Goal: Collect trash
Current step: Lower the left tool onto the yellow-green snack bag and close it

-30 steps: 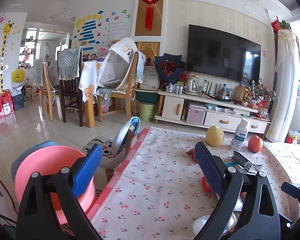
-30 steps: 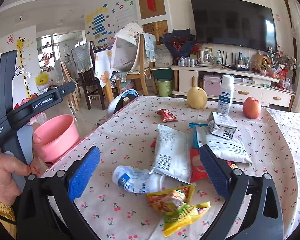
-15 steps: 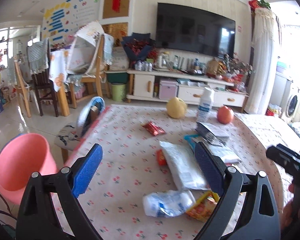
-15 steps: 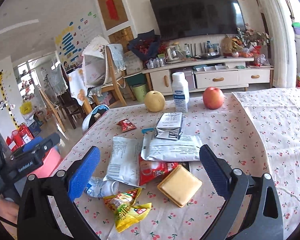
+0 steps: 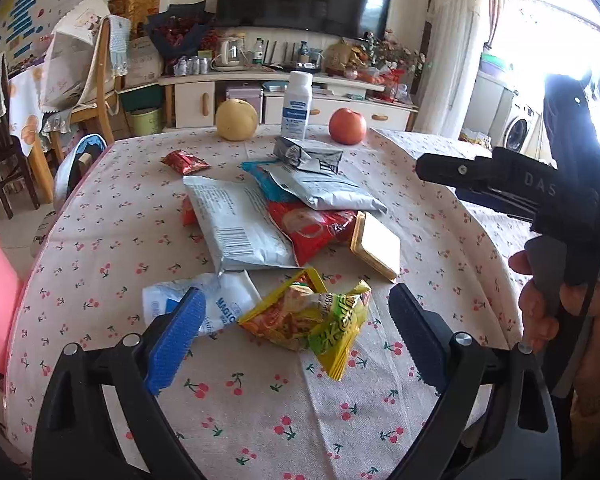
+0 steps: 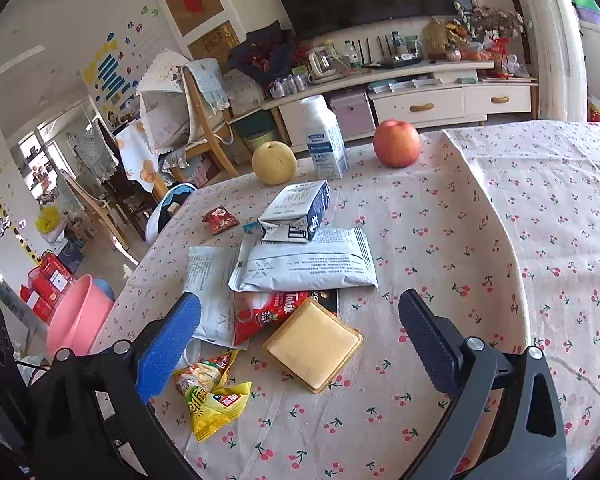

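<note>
Pink basin [image 6: 76, 312] sits off the table's left edge, can't see what's in it. The trash is heaped mid-table [image 5: 440, 184]: yellow snack bag [image 5: 312, 316], crumpled white wrapper [image 5: 216, 300], two big white pouches, one red bag [image 5: 316, 228], one flat biscuit pack [image 6: 314, 346]. One pear, one apple, one bottle line the far edge. Both views have swung onto the pile since a second ago. Left gripper [image 5: 296, 332] and right gripper [image 6: 300, 332] both hang spread wide, holding nothing.

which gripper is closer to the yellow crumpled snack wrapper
Left. The left gripper sits open right over the yellow snack wrapper, framing it between its fingers. The right gripper is open over the tan square packet, wrapper off to its left.
</note>
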